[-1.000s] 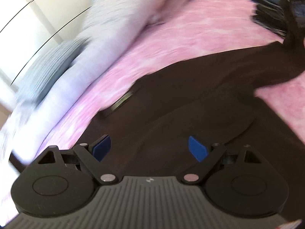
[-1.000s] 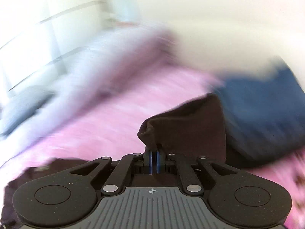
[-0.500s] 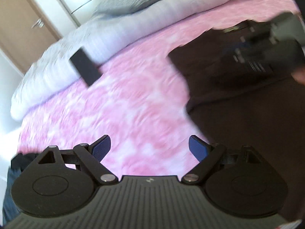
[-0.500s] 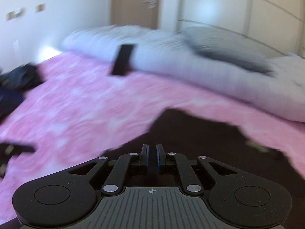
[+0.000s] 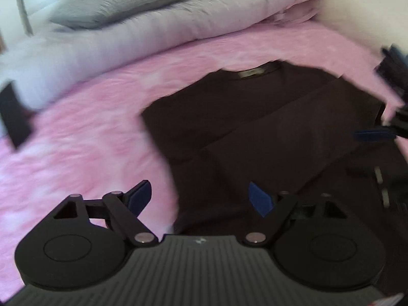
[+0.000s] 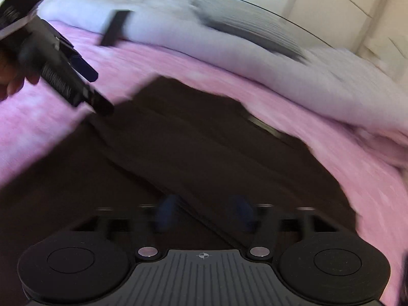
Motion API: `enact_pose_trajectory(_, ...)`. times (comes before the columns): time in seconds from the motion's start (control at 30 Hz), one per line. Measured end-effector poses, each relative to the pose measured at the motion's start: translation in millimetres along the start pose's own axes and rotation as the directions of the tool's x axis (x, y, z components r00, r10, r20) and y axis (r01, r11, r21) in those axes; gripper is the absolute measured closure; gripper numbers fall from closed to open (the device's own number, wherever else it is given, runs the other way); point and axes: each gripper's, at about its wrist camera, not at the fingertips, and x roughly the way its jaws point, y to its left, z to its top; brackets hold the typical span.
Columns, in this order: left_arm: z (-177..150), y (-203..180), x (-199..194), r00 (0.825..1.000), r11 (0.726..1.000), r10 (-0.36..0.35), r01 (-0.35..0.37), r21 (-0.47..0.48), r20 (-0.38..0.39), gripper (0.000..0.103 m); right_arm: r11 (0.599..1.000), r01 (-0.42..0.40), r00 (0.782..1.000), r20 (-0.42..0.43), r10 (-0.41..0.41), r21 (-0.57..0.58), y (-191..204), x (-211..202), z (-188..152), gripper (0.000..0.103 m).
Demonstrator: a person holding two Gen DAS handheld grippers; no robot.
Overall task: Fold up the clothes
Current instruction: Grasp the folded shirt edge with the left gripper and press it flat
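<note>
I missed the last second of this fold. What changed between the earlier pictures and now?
The right gripper, which was shut on a sleeve of the dark shirt, carried it across the body; its jaws have just been opening, and the sleeve now lies diagonally. The left gripper swung over the shirt's edge, empty and open. The pink bedspread and duvet are unchanged.

Pink bedspread point(image 5: 84, 117), white duvet point(image 5: 229, 7), grey pillow point(image 5: 112, 5), pale wardrobe doors point(image 6: 331, 2) behind
</note>
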Motion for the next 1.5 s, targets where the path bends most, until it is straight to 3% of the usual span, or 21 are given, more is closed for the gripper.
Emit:
enact_pose_trajectory(0.03, 6, 2, 11, 0.999, 0.999, -0.039, 0.038, -0.034, -0.017, 0.028, 1.0, 0.017, 1.0, -0.021, -0.017, 0.021, -11, -2, -8, 0.042)
enact_pose_trajectory(0.07, 10, 2, 21, 0.997, 0.996, -0.066, 0.063, -0.063, -0.039, 0.043, 0.998, 0.035, 0.999, -0.042, -0.033, 0.043, -22, -5, -16, 0.042)
enact_pose_trajectory(0.1, 13, 1, 31, 0.994, 0.992, -0.093, 0.088, -0.089, -0.064, 0.051, 0.996, 0.05, 0.997, -0.059, -0.046, 0.068, -33, -8, -23, 0.042)
enact_pose_trajectory(0.27, 9, -1, 62, 0.975, 0.973, -0.146, 0.111, -0.204, -0.169, 0.054, 0.973, 0.126, 0.987, -0.119, -0.104, 0.195, -88, -20, -48, 0.042)
enact_pose_trajectory(0.37, 5, -6, 65, 0.979, 0.964, -0.136, 0.095, -0.249, -0.154, 0.054, 0.953, 0.194, 0.977, -0.135, -0.166, 0.232, -116, -17, -55, 0.042)
enact_pose_trajectory(0.4, 5, -7, 65, 0.981, 0.963, -0.126, 0.085, -0.254, -0.148, 0.065, 0.946, 0.216, 0.973, -0.14, -0.186, 0.242, -125, -15, -56, 0.042)
enact_pose_trajectory(0.47, 10, -10, 63, 0.986, 0.968, -0.098, 0.064, -0.243, -0.132, 0.1, 0.941, 0.249, 0.964, -0.15, -0.219, 0.23, -135, -5, -58, 0.042)
enact_pose_trajectory(0.6, 25, -12, 35, 0.997, 0.97, -0.076, 0.074, -0.23, -0.003, 0.1, 0.946, 0.271, 0.957, -0.16, -0.244, 0.179, -148, 19, -63, 0.042)
enact_pose_trajectory(0.73, 36, 0, 8, 0.995, 0.965, -0.058, 0.078, -0.249, 0.085, 0.1, 0.946, 0.296, 0.949, -0.151, -0.276, 0.132, -158, 43, -67, 0.042)
enact_pose_trajectory(0.8, 36, 8, -2, 0.994, 0.968, -0.013, 0.039, -0.248, 0.107, 0.1, 0.904, 0.408, 0.908, -0.158, -0.388, 0.129, -170, 47, -70, 0.042)
enact_pose_trajectory(0.83, 32, 14, -2, 0.996, 0.967, 0.004, 0.02, -0.255, 0.091, 0.1, 0.875, 0.463, 0.882, -0.174, -0.438, 0.141, -178, 47, -72, 0.042)
enact_pose_trajectory(0.87, 27, 19, 2, 0.998, 0.964, 0.012, 0.004, -0.266, 0.061, 0.1, 0.874, 0.461, 0.88, -0.204, -0.428, 0.156, -185, 48, -78, 0.042)
enact_pose_trajectory(0.93, 18, 27, 11, 1.0, 0.96, 0.019, -0.019, -0.279, 0.0, 0.1, 0.897, 0.424, 0.895, -0.209, -0.394, 0.125, -184, 52, -85, 0.042)
enact_pose_trajectory(1.07, 12, 18, 30, 0.995, 0.969, -0.01, -0.014, -0.245, -0.095, 0.1, 0.91, 0.41, 0.901, -0.18, -0.394, 0.063, -184, 52, -86, 0.042)
enact_pose_trajectory(1.17, 6, 15, 29, 0.994, 0.975, -0.005, -0.019, -0.223, -0.108, 0.099, 0.907, 0.417, 0.902, -0.144, -0.407, 0.053, -185, 51, -82, 0.042)
enact_pose_trajectory(1.27, 8, 15, 44, 0.99, 0.974, 0.022, -0.052, -0.22, -0.137, 0.091, 0.917, 0.393, 0.907, -0.191, -0.375, 0.067, -190, 59, -88, 0.042)
enact_pose_trajectory(1.4, 6, 9, 29, 0.986, 0.984, 0.07, -0.093, -0.155, -0.148, 0.088, 0.924, 0.376, 0.912, -0.206, -0.355, 0.072, -176, 35, -87, 0.041)
enact_pose_trajectory(1.5, 6, 3, 12, 0.981, 0.985, 0.12, -0.137, -0.103, -0.154, 0.087, 0.937, 0.325, 0.926, -0.245, -0.288, 0.126, -170, 12, -85, 0.041)
